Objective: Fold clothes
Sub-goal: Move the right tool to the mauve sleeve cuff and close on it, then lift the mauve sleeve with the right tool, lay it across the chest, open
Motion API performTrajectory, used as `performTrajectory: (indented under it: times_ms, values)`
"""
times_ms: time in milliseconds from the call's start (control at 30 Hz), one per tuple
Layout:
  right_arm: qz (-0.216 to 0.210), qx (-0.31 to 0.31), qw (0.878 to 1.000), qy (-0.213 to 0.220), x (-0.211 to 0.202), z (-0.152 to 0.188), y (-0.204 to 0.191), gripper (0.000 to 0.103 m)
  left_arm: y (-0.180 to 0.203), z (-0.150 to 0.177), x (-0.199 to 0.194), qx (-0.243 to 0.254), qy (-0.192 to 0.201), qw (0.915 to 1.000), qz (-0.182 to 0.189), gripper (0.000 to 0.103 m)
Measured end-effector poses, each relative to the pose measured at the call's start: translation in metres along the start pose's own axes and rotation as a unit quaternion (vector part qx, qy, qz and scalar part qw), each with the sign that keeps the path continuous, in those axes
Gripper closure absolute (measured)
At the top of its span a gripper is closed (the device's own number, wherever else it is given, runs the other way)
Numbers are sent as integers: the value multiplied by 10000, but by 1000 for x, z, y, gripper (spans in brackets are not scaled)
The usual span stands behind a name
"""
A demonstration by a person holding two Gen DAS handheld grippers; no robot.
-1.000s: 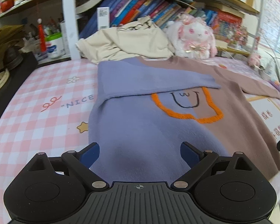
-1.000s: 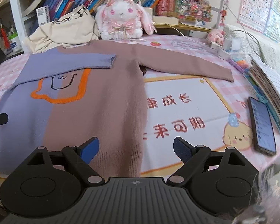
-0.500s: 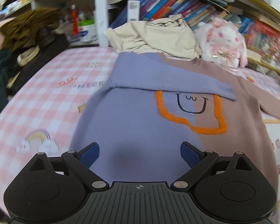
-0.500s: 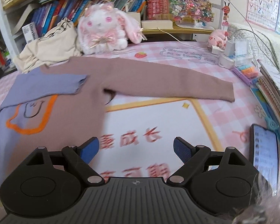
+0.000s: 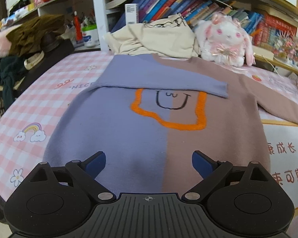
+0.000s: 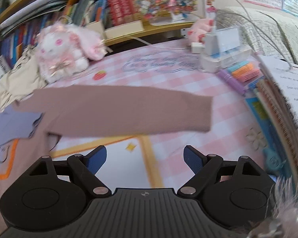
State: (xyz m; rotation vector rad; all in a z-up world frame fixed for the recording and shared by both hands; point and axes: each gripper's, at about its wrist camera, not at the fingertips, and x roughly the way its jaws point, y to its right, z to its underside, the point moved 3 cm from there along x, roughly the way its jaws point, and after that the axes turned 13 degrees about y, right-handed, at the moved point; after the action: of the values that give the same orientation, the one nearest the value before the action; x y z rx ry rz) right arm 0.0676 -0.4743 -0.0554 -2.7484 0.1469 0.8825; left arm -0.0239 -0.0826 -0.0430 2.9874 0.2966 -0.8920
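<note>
Left gripper (image 5: 148,164): we hold it open, empty, above the sweater (image 5: 129,130) hem.
Right gripper (image 6: 144,159): open, empty; brown sleeve (image 6: 129,111) ahead, blurred.
Sweater: flat on bench (image 5: 29,107), hem hidden behind our gripper.

My right gripper (image 6: 144,159) swings from the sweater's body out toward the brown sleeve (image 6: 129,111) (view now blurred), while my left gripper (image 5: 148,163) slides across the sweater (image 5: 149,123) to its hem's middle.

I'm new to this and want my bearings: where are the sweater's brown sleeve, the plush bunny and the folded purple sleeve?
brown sleeve (image 6: 129,111), right wrist view, mid-sleeve.
plush bunny (image 5: 226,33), left wrist view, its face.
purple sleeve (image 5: 159,77), left wrist view, its middle, across the chest.
</note>
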Motion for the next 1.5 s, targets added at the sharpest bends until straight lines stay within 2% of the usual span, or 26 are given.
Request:
performTrajectory:
  times_ms: [100,367,567,733,967,1167,1267,1400,1500]
  values:
    - [75,144,9999,-51,9,-9,15,20,7,0,0,55,-37,10000,-17,7]
    - [208,575,9979,-198,24,-21,49,31,16,3,3,95,-70,9999,53,7]
    - [273,790,9963,-215,31,-23,69,47,15,3,5,-171,113,9998,26,7]
    - [241,821,9959,-282,38,-23,74,49,18,2,7,-170,130,9997,71,7]
    - [205,851,9955,-371,50,-24,75,60,14,-3,4,-56,132,9999,-13,7]
    - [219,336,9982,-451,58,-26,65,63,10,-6,2,31,102,9999,-77,7]
    - [332,-182,9981,-476,60,-24,56,71,11,-5,1,83,81,9999,-57,7]
    - [151,-158,9983,-536,62,-25,56,92,11,-4,0,123,81,9999,-20,7]
    - [45,-38,9980,-626,63,-28,56,94,12,-4,-1,146,99,9998,10,7]
